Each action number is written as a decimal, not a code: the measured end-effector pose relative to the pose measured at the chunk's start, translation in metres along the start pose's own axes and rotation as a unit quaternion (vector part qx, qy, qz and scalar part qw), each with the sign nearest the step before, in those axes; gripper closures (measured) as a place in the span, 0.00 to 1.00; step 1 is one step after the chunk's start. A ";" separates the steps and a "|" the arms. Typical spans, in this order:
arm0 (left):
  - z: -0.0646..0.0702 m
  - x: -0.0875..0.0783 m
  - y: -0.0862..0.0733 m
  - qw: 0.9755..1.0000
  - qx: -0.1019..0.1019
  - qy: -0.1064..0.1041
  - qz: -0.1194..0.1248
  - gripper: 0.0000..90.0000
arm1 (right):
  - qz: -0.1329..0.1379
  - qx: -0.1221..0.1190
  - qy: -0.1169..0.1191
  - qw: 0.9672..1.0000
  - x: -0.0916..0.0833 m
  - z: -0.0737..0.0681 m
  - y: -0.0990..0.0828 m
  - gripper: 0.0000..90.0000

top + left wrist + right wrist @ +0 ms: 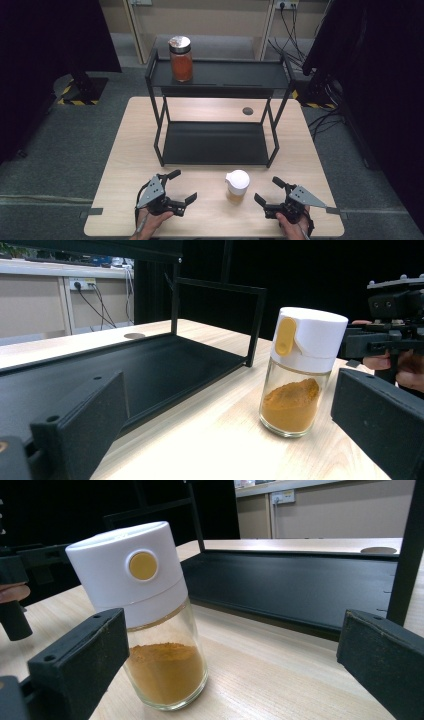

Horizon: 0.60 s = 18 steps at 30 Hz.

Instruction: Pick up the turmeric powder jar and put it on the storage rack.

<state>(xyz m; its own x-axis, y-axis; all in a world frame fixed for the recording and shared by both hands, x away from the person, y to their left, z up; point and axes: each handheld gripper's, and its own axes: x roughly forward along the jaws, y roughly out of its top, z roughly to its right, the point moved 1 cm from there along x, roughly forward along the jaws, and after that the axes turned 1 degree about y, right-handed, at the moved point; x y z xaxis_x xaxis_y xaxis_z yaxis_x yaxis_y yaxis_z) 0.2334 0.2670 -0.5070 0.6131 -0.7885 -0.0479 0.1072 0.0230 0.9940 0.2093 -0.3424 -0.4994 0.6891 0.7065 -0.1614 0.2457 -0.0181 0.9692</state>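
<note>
On pale wooden table (125,165), at 6 o'clock from black two-tier metal rack (215,145): small glass spice jar with white cap and orange powder (237,186), upright, between left gripper (181,186) and right gripper (267,190), untouched, both with jaws wide apart. At 12 o'clock on top shelf: taller glass jar with orange contents and metal lid (180,59). Yellow cap button (142,565) plain from right gripper view.

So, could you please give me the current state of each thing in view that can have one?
White-capped glass spice jar: upright on the table, cap closed, part full of orange-yellow powder, not held.
Metal-lidded glass jar of red-orange contents: upright on the rack's top shelf, lid on.
Black two-tier metal rack: lower shelf bare.
Left tool: open.
Right tool: open.
</note>
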 end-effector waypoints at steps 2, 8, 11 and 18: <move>0.001 0.000 0.000 1.000 0.001 -0.001 0.000 0.01 | -0.003 -0.004 0.002 1.000 0.000 -0.001 0.001 0.01; 0.003 0.000 -0.001 1.000 0.005 -0.004 -0.001 0.01 | -0.005 -0.016 0.009 1.000 0.001 -0.004 0.002 0.01; 0.003 0.000 -0.001 1.000 0.006 -0.003 -0.001 0.01 | -0.007 -0.027 0.015 0.999 0.002 -0.005 0.003 0.01; 0.003 0.000 -0.001 1.000 0.006 -0.003 -0.003 0.01 | -0.008 -0.047 0.039 0.998 0.005 -0.006 0.005 0.01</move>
<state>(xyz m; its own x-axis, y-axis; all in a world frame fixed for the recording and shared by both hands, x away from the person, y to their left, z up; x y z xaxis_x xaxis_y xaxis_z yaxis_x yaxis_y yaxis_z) 0.2308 0.2653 -0.5077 0.6074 -0.7927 -0.0525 0.1013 0.0117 0.9948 0.2100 -0.3345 -0.4941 0.6289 0.7595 -0.1661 0.1889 0.0579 0.9803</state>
